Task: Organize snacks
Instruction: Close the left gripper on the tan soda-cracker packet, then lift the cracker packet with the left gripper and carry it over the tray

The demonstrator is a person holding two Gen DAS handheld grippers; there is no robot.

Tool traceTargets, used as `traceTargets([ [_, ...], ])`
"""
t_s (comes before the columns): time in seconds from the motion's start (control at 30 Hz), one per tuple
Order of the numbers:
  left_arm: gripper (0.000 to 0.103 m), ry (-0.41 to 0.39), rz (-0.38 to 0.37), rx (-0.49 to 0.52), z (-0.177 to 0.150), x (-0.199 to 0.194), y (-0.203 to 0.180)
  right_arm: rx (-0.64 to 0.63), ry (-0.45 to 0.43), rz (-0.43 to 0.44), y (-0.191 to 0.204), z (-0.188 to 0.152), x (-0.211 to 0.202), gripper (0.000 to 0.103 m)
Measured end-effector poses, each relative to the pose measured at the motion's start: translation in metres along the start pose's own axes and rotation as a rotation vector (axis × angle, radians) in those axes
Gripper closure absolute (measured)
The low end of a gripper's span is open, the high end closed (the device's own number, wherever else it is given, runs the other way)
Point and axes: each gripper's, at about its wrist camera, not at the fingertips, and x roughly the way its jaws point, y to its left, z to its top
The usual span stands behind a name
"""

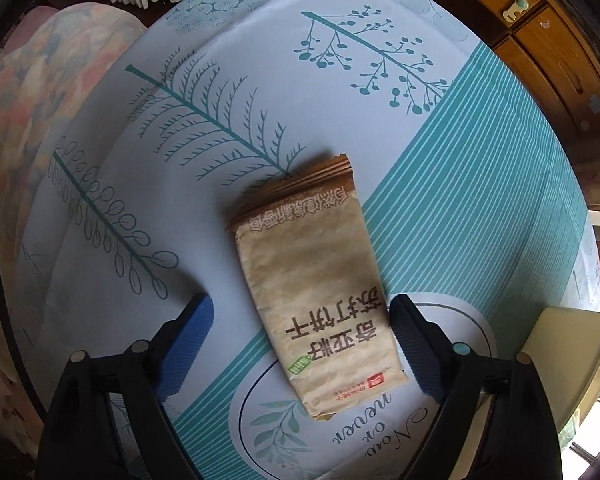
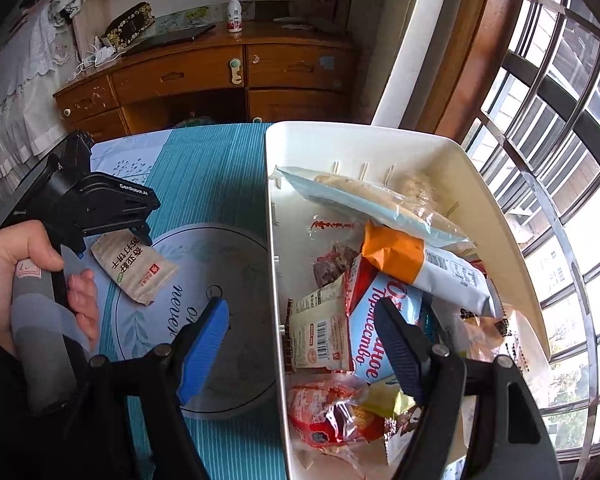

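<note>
A tan cracker packet [image 1: 312,292] with a brown sealed end lies flat on the teal-and-white tablecloth [image 1: 228,80]. My left gripper [image 1: 300,320] points straight down over it, jaws open on either side of the packet's lower half. The right finger [image 1: 404,320] is at the packet's edge and the left finger [image 1: 196,320] stands well apart. In the right wrist view a hand holds that gripper [image 2: 116,216] over the packet [image 2: 134,266]. My right gripper [image 2: 300,344] is open and empty, straddling the near left wall of a white bin [image 2: 380,136] filled with several snack packets.
The bin holds a pale blue bread bag [image 2: 372,200], an orange-and-white bag [image 2: 420,264] and a red packet [image 2: 324,412]. The bin's corner [image 1: 572,340] shows right of the left gripper. A wooden desk [image 2: 220,76] stands behind, a barred window [image 2: 560,160] at right.
</note>
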Motion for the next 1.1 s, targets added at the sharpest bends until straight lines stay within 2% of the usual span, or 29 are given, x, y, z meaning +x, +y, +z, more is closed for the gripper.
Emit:
traceTargets([
  [0.2,0.045,-0.018,0.031,0.022,-0.006,-0.010,0.008,0.030,0.001,-0.026,-0.004,-0.007,-0.006,0.027],
  [0.27,0.047,-0.018,0.011,0.031,-0.009,-0.014,0.016,0.039,-0.001,-0.033,-0.003,-0.010,-0.008,0.027],
  [0.43,0.047,0.010,-0.027,0.081,-0.007,-0.015,0.031,0.064,-0.007,-0.049,0.002,-0.018,-0.018,0.027],
  [0.53,0.047,0.044,-0.028,0.089,-0.009,-0.014,0.045,0.075,-0.013,-0.056,0.005,-0.023,-0.026,0.027],
  [0.7,0.048,0.050,-0.005,0.157,-0.022,-0.017,0.061,0.104,-0.021,-0.065,0.011,-0.031,-0.032,0.027],
  [0.83,0.048,0.085,-0.015,0.189,-0.040,-0.026,0.078,0.129,-0.022,-0.061,0.016,-0.040,-0.038,0.027],
  [1.1,0.048,0.038,-0.018,0.359,-0.090,-0.075,0.069,0.051,-0.003,-0.101,0.017,-0.058,-0.058,0.027],
])
